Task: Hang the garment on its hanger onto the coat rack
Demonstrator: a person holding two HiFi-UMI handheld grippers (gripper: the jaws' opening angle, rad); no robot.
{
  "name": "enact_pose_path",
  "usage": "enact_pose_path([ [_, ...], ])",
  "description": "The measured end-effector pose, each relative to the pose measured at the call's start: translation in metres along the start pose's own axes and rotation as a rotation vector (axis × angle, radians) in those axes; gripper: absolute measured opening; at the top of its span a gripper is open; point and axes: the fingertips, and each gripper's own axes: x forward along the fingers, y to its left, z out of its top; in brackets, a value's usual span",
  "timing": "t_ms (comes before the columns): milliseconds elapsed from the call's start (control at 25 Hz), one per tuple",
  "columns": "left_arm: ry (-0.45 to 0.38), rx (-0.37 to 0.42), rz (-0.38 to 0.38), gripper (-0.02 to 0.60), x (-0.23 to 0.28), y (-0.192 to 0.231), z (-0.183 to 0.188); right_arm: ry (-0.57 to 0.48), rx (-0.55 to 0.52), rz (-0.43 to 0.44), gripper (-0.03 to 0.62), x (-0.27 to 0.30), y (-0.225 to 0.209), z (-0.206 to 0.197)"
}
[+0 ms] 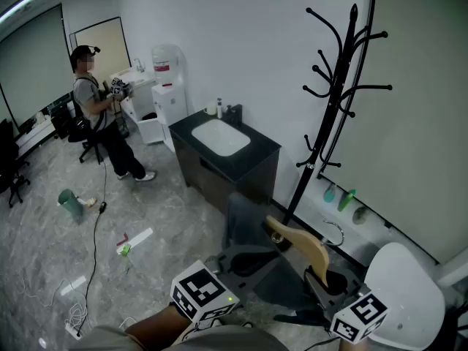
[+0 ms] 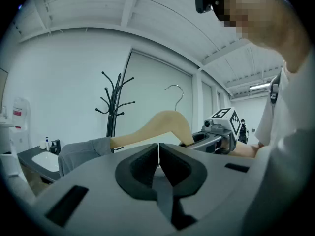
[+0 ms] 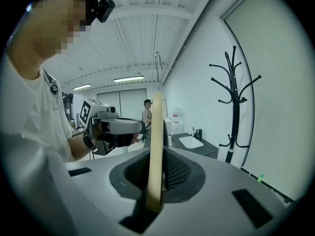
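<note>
Right gripper (image 3: 157, 173) jaws clamped on the wooden hanger (image 1: 301, 241), low centre of the head view. Left gripper (image 2: 158, 167) jaws together, seemingly pinching the grey garment (image 2: 84, 150). Stiff wood, limp light cloth: I'd steer by the wood toward the coat rack (image 1: 338, 86).

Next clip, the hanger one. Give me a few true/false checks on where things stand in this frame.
1. The right tongs are shut on the wooden hanger. True.
2. The hook is already over a peg of the coat rack. False: the hook is in the air, apart from the coat rack.
3. A grey garment hangs on the wooden hanger. True.
4. The coat rack is white. False: it is black.
</note>
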Motion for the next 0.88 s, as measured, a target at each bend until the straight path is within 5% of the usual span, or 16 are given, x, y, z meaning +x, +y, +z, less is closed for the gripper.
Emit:
enact_pose_path([
  [880, 0.005, -0.024, 0.006, 0.014, 0.020, -0.013, -0.006, -0.017, 0.054, -0.005, 0.052, -0.024, -0.016, -0.005],
])
